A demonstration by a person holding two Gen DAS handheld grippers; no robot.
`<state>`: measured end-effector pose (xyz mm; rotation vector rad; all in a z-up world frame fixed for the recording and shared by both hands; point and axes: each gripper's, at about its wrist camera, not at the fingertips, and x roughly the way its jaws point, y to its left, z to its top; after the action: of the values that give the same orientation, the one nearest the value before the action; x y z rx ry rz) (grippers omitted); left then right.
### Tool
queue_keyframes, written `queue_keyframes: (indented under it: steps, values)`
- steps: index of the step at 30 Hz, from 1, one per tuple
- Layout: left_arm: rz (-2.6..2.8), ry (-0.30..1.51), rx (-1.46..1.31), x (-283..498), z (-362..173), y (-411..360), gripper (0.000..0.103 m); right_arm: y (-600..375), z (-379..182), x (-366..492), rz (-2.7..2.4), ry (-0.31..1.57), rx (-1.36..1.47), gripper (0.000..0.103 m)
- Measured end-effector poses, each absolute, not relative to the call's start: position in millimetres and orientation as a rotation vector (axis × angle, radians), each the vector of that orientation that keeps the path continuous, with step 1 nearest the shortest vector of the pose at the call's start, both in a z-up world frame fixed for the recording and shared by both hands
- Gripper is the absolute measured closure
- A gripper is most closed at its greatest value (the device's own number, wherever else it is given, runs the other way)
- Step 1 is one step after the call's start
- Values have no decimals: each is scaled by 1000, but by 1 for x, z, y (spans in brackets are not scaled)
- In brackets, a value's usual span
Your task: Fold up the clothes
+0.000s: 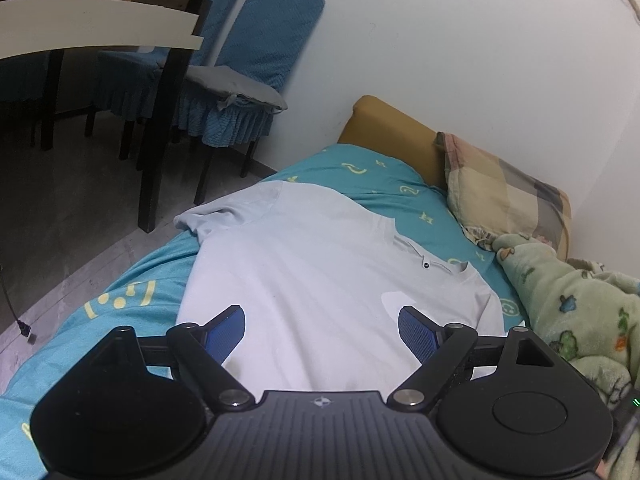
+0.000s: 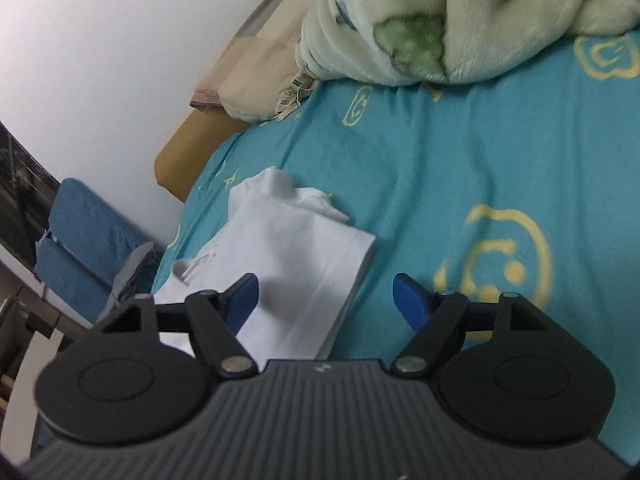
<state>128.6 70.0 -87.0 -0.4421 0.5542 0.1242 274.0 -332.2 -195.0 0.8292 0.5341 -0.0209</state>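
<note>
A pale grey-white T-shirt (image 1: 304,264) lies spread flat on the teal bedsheet (image 1: 132,280), its collar with a dark button toward the right and one sleeve reaching left to the bed's edge. My left gripper (image 1: 322,314) hovers open over the shirt's body, nothing between its blue pads. In the right wrist view the same shirt (image 2: 288,264) shows a sleeve and its side edge. My right gripper (image 2: 325,282) stands open above that edge, its left finger over the cloth and its right finger over bare sheet (image 2: 460,168).
A plaid pillow (image 1: 504,196) and a green fleece blanket (image 1: 576,308) lie at the bed's head by the white wall. A mustard headboard pad (image 1: 388,132) sits behind them. Blue-covered chairs (image 1: 256,60) and a dark-legged table (image 1: 160,136) stand left of the bed.
</note>
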Motion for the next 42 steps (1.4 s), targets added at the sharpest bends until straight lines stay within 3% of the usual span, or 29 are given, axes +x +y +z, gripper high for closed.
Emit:
queue_keyframes:
  steps: [1,2,3,4,8,12,16,20,22,23,24,34,39,42]
  values:
    - [117,555,-435,129,-88,69,17,-333,-199,284,-2,527,846,31]
    - [111,555,-428,129,-89,67,17,-332,-201,295,17,531,842,47]
    - [109,557,-421,129,-90,66,17,-328,-195,304,23,550,781,80]
    - [106,562,-418,130,-92,65,17,-325,-189,314,28,568,717,92]
    - [95,574,-407,135,-94,60,17,-319,-136,319,-32,504,355,95]
    - [72,583,-370,137,-96,53,17,-373,-88,324,-217,431,116,95]
    - [63,575,-321,138,-94,45,17,-428,-90,346,-331,518,-56,95]
    - [69,585,-281,143,-98,40,17,-449,-112,349,-314,555,-54,86]
    - [78,602,-267,147,-102,38,17,-454,-115,346,-281,536,12,57]
    - [84,609,-259,149,-103,38,17,-454,-115,343,-266,534,44,29]
    - [90,617,-251,150,-105,38,17,-452,-114,338,-260,522,69,13]
    - [90,703,-287,129,-83,84,20,-381,-45,170,-159,402,252,12]
    - [128,719,-286,103,-27,138,20,-342,-14,86,-20,418,281,12]
    - [109,761,-291,89,2,176,21,-331,-22,66,26,479,330,12]
